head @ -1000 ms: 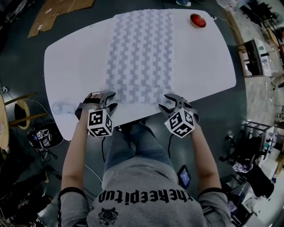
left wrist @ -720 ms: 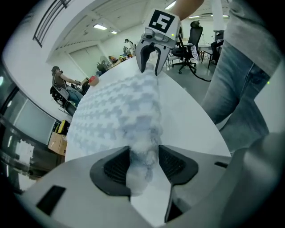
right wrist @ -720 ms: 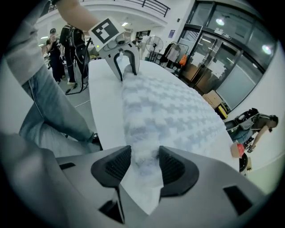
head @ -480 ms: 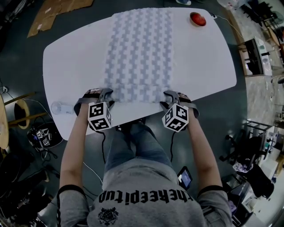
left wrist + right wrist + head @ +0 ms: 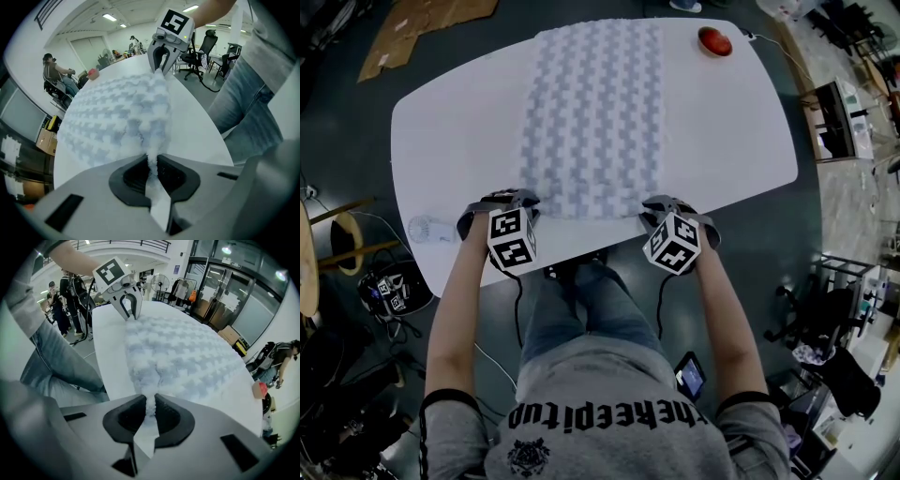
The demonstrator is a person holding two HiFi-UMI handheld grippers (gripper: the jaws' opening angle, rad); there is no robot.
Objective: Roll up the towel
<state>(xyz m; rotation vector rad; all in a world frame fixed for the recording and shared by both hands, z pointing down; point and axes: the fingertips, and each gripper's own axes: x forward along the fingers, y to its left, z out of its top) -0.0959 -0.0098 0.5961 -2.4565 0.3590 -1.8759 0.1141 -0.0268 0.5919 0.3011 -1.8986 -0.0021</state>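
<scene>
Our left hand-held gripper and right hand-held gripper have just closed, each pinching a near corner of the towel so we roll evenly

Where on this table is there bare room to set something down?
Bare table left of the towel, and right of it, nearer than the red object. Crowded at the near edge: left tongs and right tongs have just closed on the towel's corners.

towel: fluffy checkered cloth; table: smooth matt white; fingers: matt plastic.
</scene>
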